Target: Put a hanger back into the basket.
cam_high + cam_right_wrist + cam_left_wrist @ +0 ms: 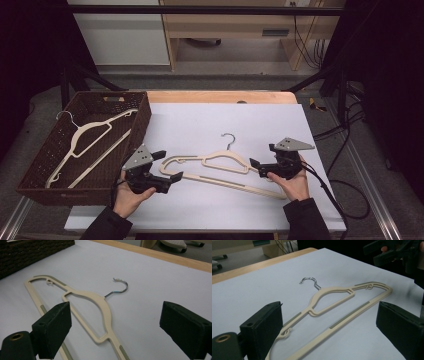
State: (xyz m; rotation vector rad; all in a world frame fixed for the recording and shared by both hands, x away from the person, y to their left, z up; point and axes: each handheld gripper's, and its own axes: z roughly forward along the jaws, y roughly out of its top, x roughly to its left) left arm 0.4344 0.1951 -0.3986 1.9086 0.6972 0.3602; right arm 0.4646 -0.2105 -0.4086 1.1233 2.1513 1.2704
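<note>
A beige plastic hanger (pixel 220 167) with a metal hook lies flat on the white table cover, hook toward the far side. My left gripper (pixel 169 165) is at its left end, jaws wide apart on either side of that end. In the left gripper view the hanger (pixel 334 290) stretches away between the open jaws of my left gripper (pixel 330 310), its near end close by the left jaw. My right gripper (pixel 262 156) sits at the hanger's right end, also open. In the right gripper view the hanger (pixel 100 302) runs between the jaws of that gripper (pixel 116 308), untouched.
A dark wicker basket (pixel 145 120) stands at the table's left edge with two more beige hangers (pixel 90 132) inside. A wooden table edge (pixel 220 96) runs along the far side. Cables hang off to the right. The right gripper (pixel 392 252) appears far off in the left gripper view.
</note>
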